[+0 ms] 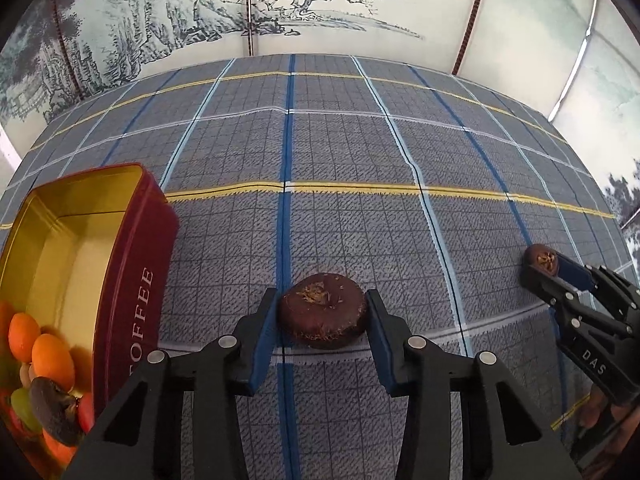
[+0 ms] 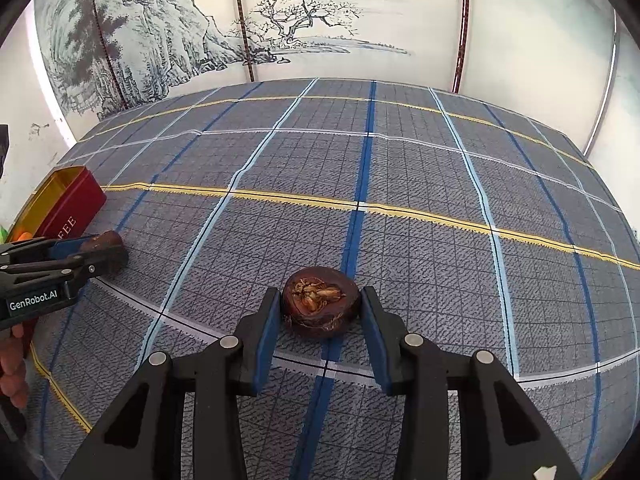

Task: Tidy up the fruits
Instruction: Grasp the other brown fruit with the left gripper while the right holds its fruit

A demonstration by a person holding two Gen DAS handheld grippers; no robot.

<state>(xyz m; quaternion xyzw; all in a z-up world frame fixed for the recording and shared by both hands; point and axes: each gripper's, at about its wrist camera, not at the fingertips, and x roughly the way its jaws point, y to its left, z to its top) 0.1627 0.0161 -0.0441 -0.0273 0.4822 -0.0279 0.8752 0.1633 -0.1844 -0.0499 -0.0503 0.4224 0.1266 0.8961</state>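
Left gripper: your left gripper [image 1: 322, 312] points down at the cloth, its blue pads pressed on both sides of a brown fruit [image 1: 323, 310]. No gap shows on either side, so you are gripping it.
Left fruit: flat, round, dark brown, stem scar up. It sits on the cloth [image 1: 360, 152], just right of the broad blue stripe and near the cloth's front edge.
Right gripper: your right gripper [image 2: 320, 311] is narrowed around a 2nd brown fruit [image 2: 319, 306]. The left pad touches it; a thin slit may show at the right pad, so you cannot tell for sure that the grip is firm.
Right fruit: rounder, with a dry, torn crown facing up. It rests on the cloth over the blue stripe, toward the front edge.
Tin: a red tin [image 1: 136, 280] marked "TOFFEE", gold inside, stands at the cloth's left edge, well left of your left gripper.
Tin contents: orange fruits [image 1: 52, 356], a green one [image 1: 25, 404] and 1 more brown fruit [image 1: 52, 408] lie heaped in the tin's near end; its far end shows bare gold.
Hand: your fingers [image 2: 14, 372] show at the left rim of the right wrist view, behind the left gripper.
Backdrop: a painted screen [image 1: 300, 4] stands beyond the cloth's far edge.
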